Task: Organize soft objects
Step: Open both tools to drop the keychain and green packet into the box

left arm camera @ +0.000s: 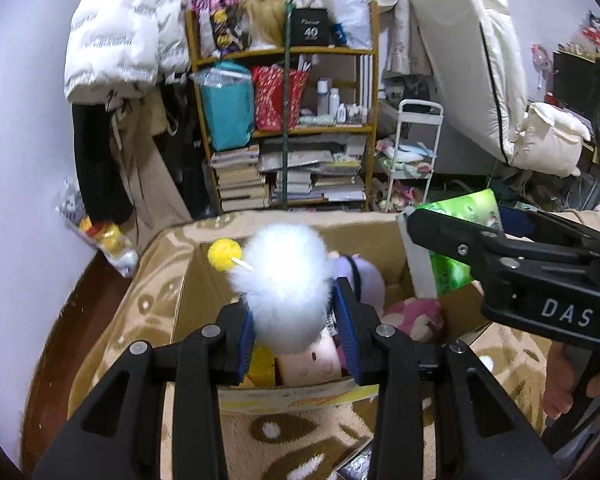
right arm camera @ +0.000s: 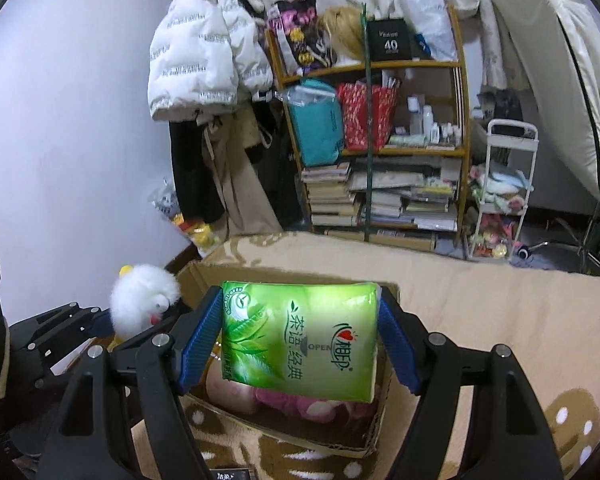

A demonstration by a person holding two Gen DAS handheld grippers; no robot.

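My left gripper (left arm camera: 296,332) is shut on a white fluffy plush toy (left arm camera: 284,280) with a yellow lollipop (left arm camera: 223,255) sticking out to its left. It hangs above the open cardboard box (left arm camera: 188,280). In the box lie a pink plush (left arm camera: 416,316), a pale pink face (left arm camera: 312,356) and a lilac toy (left arm camera: 370,280). My right gripper (right arm camera: 300,340) is shut on a green tissue pack (right arm camera: 300,332), its blue pads pressing both short sides, over the same box (right arm camera: 284,436). The white plush (right arm camera: 144,296) shows at the left of the right wrist view, the tissue pack (left arm camera: 460,240) at the right of the left wrist view.
The box rests on a beige and brown patterned blanket (right arm camera: 480,304). Behind it stand a wooden bookshelf (left arm camera: 288,128) full of books and bags, a white cart (left arm camera: 416,152), hanging coats (left arm camera: 120,40) and a leaning mattress (left arm camera: 472,60). A hand (left arm camera: 560,380) grips the right tool.
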